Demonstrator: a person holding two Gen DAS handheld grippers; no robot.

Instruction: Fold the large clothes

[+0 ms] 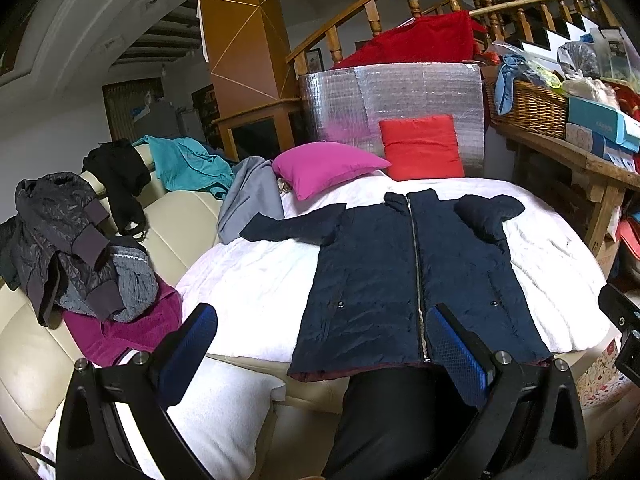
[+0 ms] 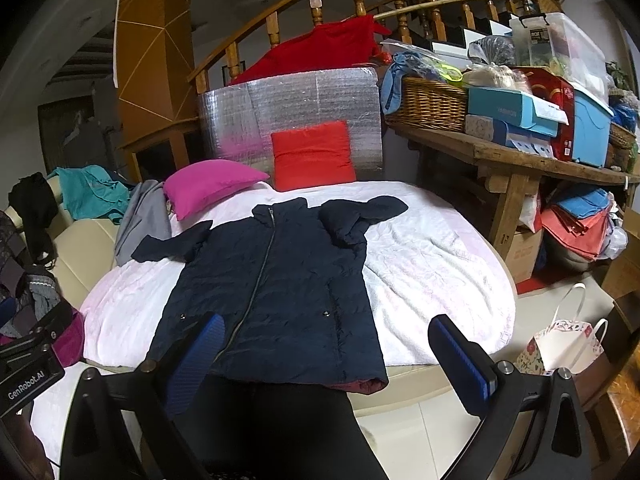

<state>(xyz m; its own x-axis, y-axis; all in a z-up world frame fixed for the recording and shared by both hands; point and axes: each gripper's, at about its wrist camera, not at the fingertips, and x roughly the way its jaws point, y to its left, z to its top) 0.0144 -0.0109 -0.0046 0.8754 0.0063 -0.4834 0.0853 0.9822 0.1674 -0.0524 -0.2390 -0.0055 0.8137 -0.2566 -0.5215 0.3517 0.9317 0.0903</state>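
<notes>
White bedding covers the bed (image 1: pixel 256 280), and the navy jacket (image 1: pixel 400 272) lies flat on it, front up, zipped, hem toward the near edge; folding looks barely begun. One sleeve (image 1: pixel 288 226) stretches straight out toward the grey cloth (image 1: pixel 248 200); the other sleeve (image 1: pixel 486 210) is bunched back near the shoulder, perhaps a first fold, though that is hard to judge from here; body folds all remain. Quilted fabric, lightly creased, a maroon lining showing at the hem. Left gripper (image 1: pixel 322 340) and right gripper (image 2: pixel 326 344) both hang wide apart above the hem, holding nothing.
</notes>
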